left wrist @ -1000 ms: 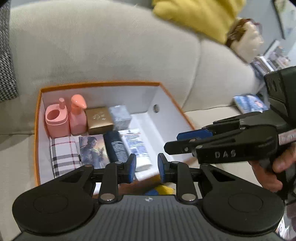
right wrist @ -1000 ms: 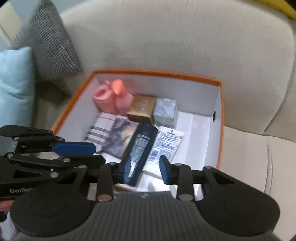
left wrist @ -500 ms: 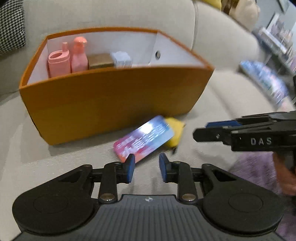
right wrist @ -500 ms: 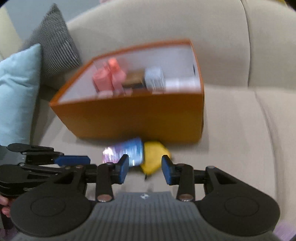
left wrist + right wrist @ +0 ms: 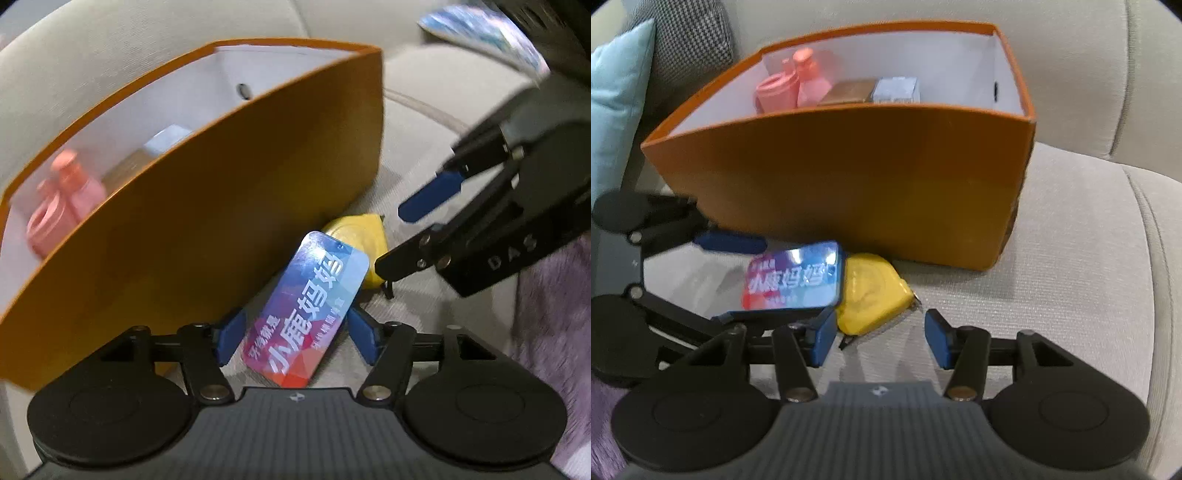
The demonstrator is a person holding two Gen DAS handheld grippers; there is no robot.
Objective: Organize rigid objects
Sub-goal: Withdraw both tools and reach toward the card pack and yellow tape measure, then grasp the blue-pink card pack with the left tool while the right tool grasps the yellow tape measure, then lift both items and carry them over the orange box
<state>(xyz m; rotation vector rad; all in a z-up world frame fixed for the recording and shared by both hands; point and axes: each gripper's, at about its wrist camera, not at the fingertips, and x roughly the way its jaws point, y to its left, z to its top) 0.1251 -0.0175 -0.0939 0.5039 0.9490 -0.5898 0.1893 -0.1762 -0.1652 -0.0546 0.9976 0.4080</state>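
Observation:
A flat blue-and-red tin (image 5: 310, 310) lies on the sofa seat in front of the orange box (image 5: 221, 229), leaning on a yellow tape measure (image 5: 364, 240). My left gripper (image 5: 297, 338) is open, its pads on either side of the tin's near end, not closed on it. In the right wrist view the tin (image 5: 794, 280) and tape measure (image 5: 871, 295) lie before the box (image 5: 849, 177). My right gripper (image 5: 881, 343) is open and empty, just in front of the tape measure. The box holds pink bottles (image 5: 790, 86), a gold box (image 5: 849, 92) and a pale box (image 5: 897, 90).
The beige sofa backrest (image 5: 1071, 74) rises behind the box. A light blue cushion (image 5: 613, 110) and a checked cushion (image 5: 694, 44) sit at the left. A purple furry fabric (image 5: 554, 314) lies at the right. A blue printed item (image 5: 480, 33) lies farther back.
Both grippers dropped from above the box to the seat in front of it. Both jaws opened wider. The left gripper closed in around the tin; the right neared the tape measure.

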